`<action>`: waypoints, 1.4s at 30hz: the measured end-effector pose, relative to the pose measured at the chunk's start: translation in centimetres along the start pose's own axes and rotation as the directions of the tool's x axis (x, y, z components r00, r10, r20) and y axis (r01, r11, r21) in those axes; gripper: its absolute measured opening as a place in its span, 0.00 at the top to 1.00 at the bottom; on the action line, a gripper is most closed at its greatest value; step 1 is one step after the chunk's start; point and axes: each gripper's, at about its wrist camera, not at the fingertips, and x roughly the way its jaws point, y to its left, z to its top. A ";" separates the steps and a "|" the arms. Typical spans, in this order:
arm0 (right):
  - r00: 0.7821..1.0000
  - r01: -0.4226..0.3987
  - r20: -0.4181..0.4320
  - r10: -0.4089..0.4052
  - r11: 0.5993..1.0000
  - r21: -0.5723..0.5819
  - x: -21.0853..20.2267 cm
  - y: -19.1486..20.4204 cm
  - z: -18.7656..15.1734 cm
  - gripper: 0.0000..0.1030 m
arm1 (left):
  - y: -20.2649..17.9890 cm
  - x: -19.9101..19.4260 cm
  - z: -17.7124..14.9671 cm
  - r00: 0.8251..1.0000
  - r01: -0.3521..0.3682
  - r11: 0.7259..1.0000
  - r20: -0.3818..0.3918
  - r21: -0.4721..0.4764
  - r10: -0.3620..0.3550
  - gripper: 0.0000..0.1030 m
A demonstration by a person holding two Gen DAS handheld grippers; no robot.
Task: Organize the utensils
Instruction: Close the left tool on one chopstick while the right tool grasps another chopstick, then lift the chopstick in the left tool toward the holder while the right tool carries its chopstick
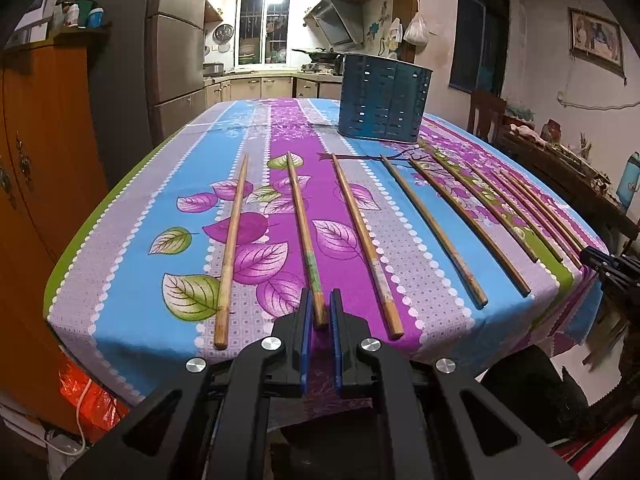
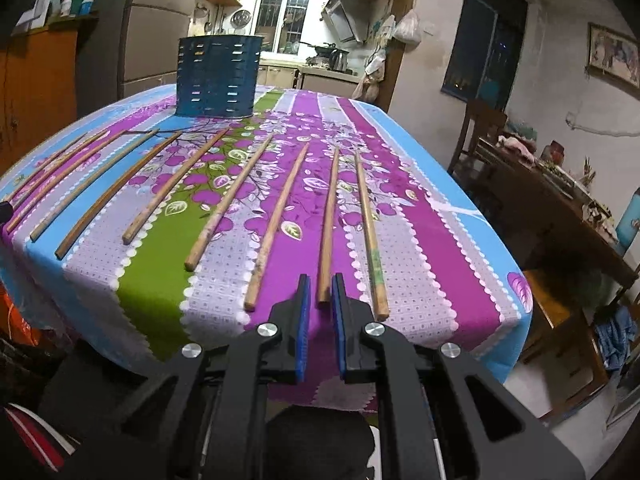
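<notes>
Several wooden chopsticks lie side by side on the flowered tablecloth, thick ends toward me. A dark blue slotted utensil holder stands upright behind them; it also shows in the right wrist view. My left gripper is open, its jaws on either side of the thick end of one chopstick, second from the left. My right gripper is open around the end of another chopstick, second from the right. Neither chopstick is lifted.
The table has its front edge just under both grippers. An orange cabinet stands at the left. A wooden chair and a cluttered side table stand at the right. The kitchen lies behind.
</notes>
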 end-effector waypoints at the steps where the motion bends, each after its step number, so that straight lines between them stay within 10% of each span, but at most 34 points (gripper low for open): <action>1: 1.000 -0.008 0.002 0.008 1.000 0.008 0.0 -0.1 -0.1 0.91 | 0.0 0.1 0.0 1.000 -0.005 1.000 0.002 0.001 0.005 0.90; 20: 0.929 -0.363 0.134 0.346 0.921 0.139 -1.8 -6.1 1.2 0.95 | -2.0 -1.0 0.4 0.988 -0.144 0.990 0.057 0.016 0.142 0.93; 42: 0.887 -0.270 0.390 0.248 0.963 0.002 -8.6 -4.7 8.8 0.95 | 1.3 -8.0 9.1 0.965 0.011 0.996 0.263 -0.092 0.014 0.93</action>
